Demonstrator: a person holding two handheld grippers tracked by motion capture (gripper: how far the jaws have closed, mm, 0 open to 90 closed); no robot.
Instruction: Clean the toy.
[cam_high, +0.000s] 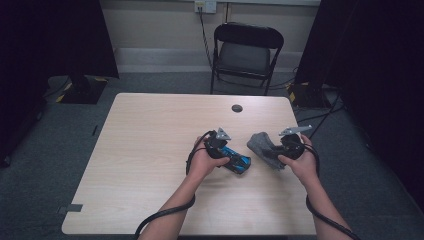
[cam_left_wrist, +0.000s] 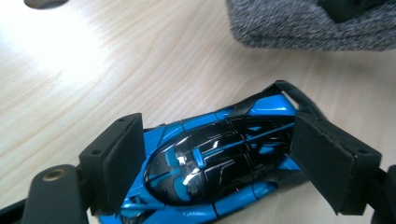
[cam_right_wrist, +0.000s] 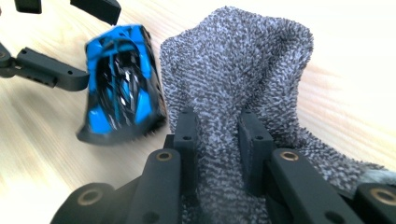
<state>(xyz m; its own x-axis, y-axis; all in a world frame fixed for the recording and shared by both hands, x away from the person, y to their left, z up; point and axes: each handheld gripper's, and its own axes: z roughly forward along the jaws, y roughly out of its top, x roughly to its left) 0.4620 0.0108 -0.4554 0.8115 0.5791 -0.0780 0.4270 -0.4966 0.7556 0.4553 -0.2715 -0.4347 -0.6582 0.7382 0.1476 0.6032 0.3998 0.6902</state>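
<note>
Sock (cam_right_wrist: 243, 74) was found pinched in the right gripper (cam_right_wrist: 217, 140), jaws clamped tight on a bunched fold, with most of the grey fabric standing up past the tips. From the high view it looked lifted off the table (cam_high: 150, 150) on its far end, held just right of centre.

Toy car (cam_left_wrist: 215, 163), blue and black, was sat flat on the wood between the left gripper's (cam_left_wrist: 219, 158) jaws. Those jaws were spread apart, one pad at each flank, and no firm squeeze could be made out yet, though the gap to the body was small on the left pad side. So: straddled, not obviously gripped.

Key bit for whatever comes next, probably: the car's long axis was laid across the jaw gap at a slant rather than square to it, nose toward one pad and tail wing toward the other pad's far side. A close would likely be taken on the flanks a bit skewed, so some twisting could be expected.

Car was also parked just beside the sock, to the left of it in the high view, so the left hand (cam_high: 202, 162) was clearly the nearer one.
</note>
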